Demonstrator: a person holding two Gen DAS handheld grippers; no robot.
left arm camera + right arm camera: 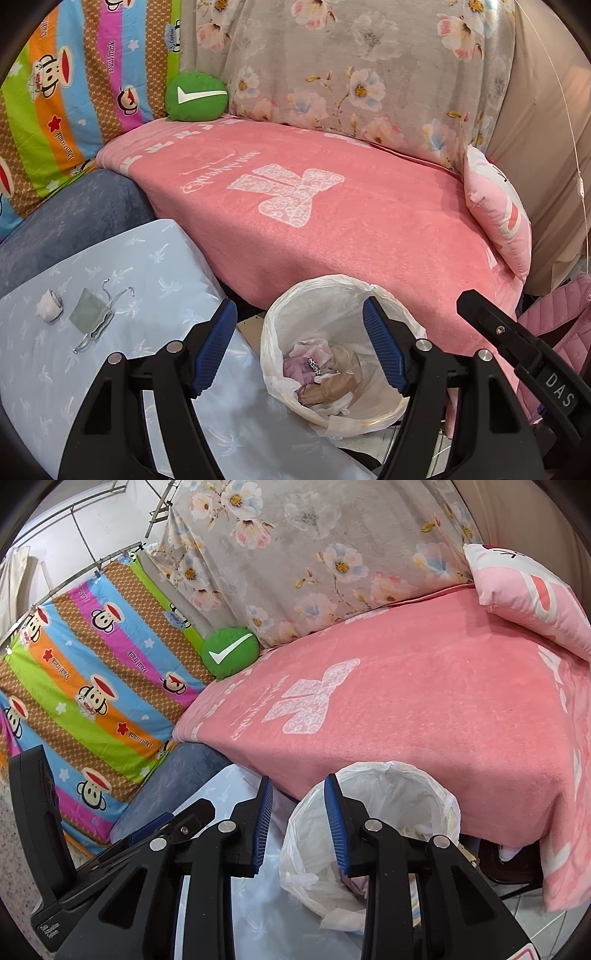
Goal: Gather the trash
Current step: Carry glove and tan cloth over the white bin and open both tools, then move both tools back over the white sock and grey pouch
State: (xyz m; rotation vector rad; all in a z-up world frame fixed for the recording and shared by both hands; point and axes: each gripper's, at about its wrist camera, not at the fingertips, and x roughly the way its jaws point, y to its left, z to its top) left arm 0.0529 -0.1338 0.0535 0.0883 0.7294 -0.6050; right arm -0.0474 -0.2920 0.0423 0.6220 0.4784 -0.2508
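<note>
A bin lined with a white plastic bag [317,295] stands on the floor against the pink-covered bed. Inside lie crumpled tissues and brown paper [328,380]. My left gripper [299,347] hangs open over the bin's left rim, nothing between its blue pads. On the pale blue cloth to the left lie a crumpled white tissue [50,305] and a grey face mask [90,317]. In the right wrist view my right gripper [301,827] is held just left of the bin [406,790], jaws apart and empty.
A pink blanket [332,221] covers the bed behind the bin. A green round cushion [195,96] and a pink pillow [498,218] sit at its ends. A striped cartoon sheet [92,701] hangs on the left. A pink bag [554,325] stands right of the bin.
</note>
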